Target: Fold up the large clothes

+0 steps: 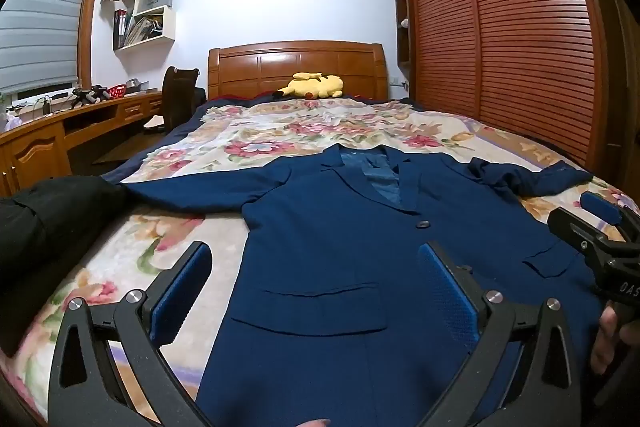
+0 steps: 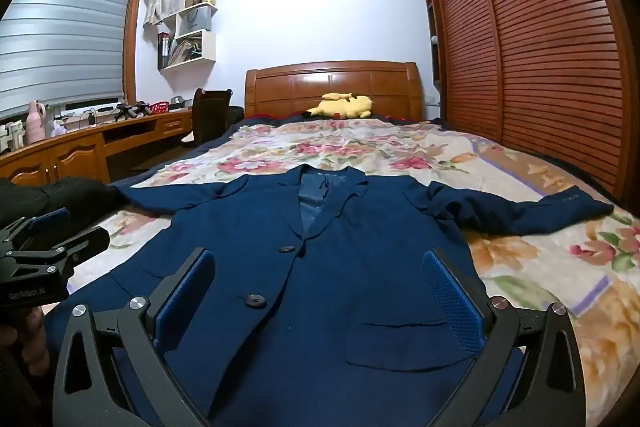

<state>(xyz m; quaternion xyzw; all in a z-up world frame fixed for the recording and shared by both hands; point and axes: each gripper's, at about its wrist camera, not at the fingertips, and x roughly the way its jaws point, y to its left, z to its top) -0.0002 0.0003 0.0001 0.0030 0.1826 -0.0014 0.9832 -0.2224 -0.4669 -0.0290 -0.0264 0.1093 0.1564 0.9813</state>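
Observation:
A dark blue suit jacket (image 1: pixel 332 227) lies flat, front up, on the flowered bedspread (image 1: pixel 280 131); it also shows in the right wrist view (image 2: pixel 320 267). Its sleeves spread to both sides; the right sleeve (image 2: pixel 520 211) is bent and wrinkled. My left gripper (image 1: pixel 316 283) is open and empty, hovering over the jacket's lower left part near a pocket. My right gripper (image 2: pixel 320 287) is open and empty over the lower right part, near the buttons. Each gripper shows at the edge of the other's view: the right one (image 1: pixel 600 223), the left one (image 2: pixel 48 227).
A black garment (image 1: pixel 52 207) lies at the bed's left edge. A yellow plush toy (image 1: pixel 314 85) rests by the wooden headboard (image 1: pixel 298 67). A wooden desk (image 1: pixel 80 123) and chair stand at left, a slatted wardrobe (image 1: pixel 500 39) at right.

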